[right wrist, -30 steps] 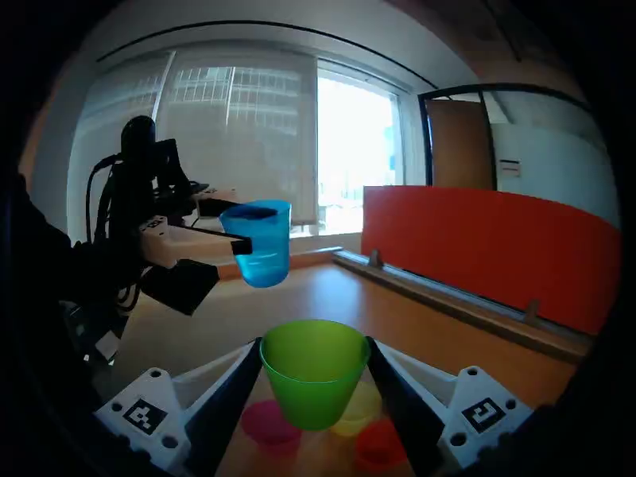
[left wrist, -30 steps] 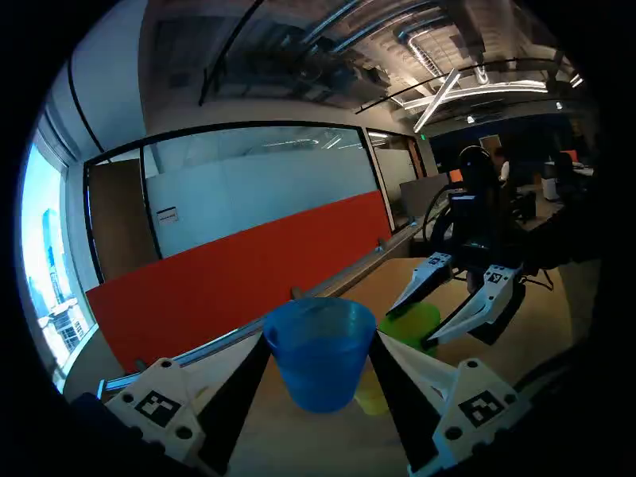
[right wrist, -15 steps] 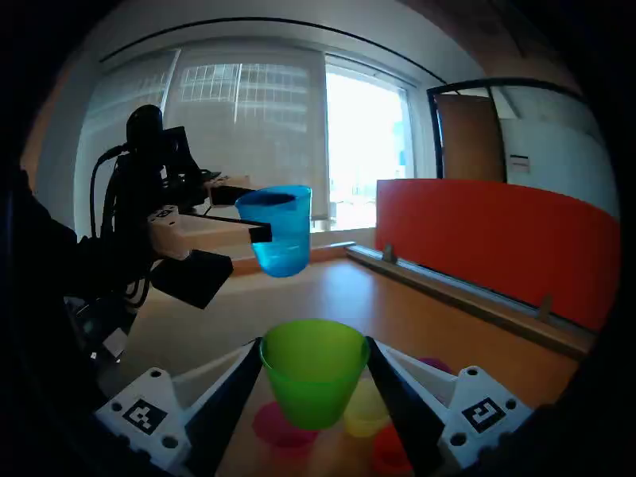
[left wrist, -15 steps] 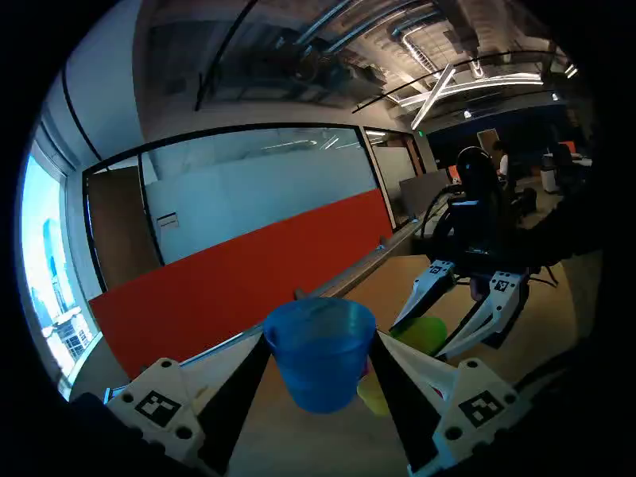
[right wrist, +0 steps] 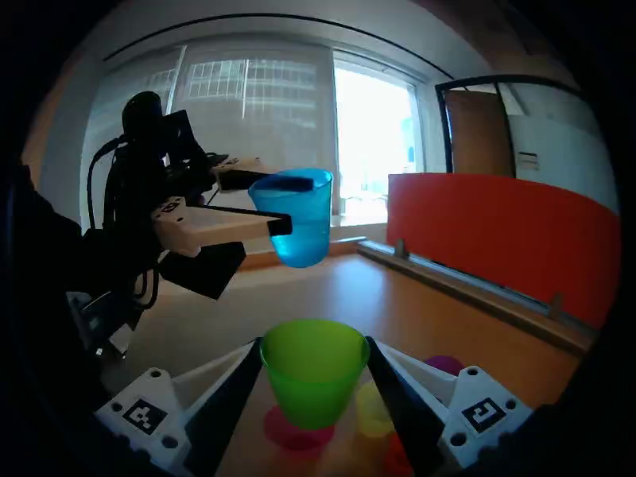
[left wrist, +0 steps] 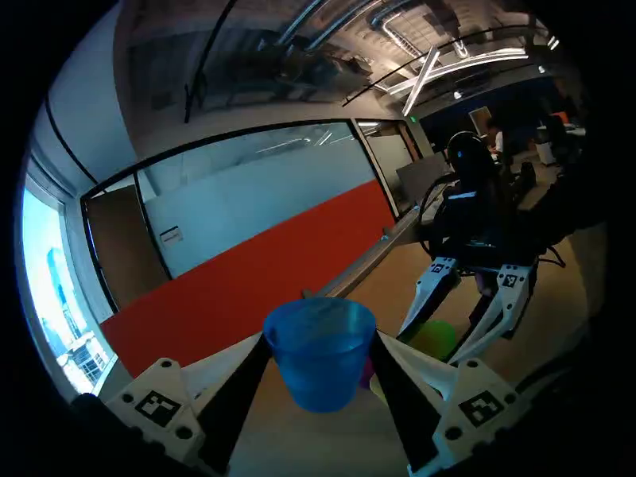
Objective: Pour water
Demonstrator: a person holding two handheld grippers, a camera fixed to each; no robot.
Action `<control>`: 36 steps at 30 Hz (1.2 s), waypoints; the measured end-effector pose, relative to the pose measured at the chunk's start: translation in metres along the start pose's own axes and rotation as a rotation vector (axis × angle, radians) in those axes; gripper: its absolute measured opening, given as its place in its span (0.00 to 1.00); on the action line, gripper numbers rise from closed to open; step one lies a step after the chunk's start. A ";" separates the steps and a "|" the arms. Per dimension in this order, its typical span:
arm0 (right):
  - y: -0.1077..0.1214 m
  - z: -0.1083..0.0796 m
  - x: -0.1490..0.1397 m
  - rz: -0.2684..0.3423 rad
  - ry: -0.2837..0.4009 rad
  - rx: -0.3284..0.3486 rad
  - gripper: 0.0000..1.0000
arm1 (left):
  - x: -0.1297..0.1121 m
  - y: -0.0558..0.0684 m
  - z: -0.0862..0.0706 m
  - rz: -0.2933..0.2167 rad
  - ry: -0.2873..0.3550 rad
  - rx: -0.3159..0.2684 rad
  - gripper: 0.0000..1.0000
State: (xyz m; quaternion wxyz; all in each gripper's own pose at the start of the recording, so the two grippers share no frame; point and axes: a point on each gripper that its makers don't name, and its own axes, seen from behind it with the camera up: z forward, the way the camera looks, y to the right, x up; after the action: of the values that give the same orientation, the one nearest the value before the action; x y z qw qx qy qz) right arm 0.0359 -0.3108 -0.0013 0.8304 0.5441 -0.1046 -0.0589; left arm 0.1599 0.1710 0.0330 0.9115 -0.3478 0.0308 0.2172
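Left gripper (left wrist: 319, 340) pinches blue cup (left wrist: 319, 370), upright, in the air. Right gripper (right wrist: 314, 343) pinches green cup (right wrist: 312, 374) (upright, over counter (right wrist: 397, 306)). The 2 cups are apart, blue higher and off to one side; likely its rim must come over green's mouth.

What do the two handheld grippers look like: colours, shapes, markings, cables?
The left gripper and the right gripper look alike: two long, tapering white fingers with black inner pads, each bearing a square black-and-white marker tag near its base. In the right gripper view, the left gripper has a black body with black cables looping beside it.
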 end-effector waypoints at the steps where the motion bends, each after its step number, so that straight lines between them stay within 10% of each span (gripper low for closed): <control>1: -0.001 0.000 0.000 0.001 0.000 0.002 0.94 | 0.000 0.000 0.000 0.006 -0.001 0.001 0.85; 36: -0.019 0.012 -0.004 0.000 -0.007 0.056 0.94 | 0.008 0.003 -0.002 0.161 -0.014 0.002 0.85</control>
State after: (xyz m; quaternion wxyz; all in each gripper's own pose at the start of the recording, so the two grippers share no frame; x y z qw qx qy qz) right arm 0.0298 -0.3287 -0.0144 0.8146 0.5668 -0.1090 -0.0579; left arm 0.1661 0.1751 0.0282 0.8917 -0.3417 0.0525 0.2923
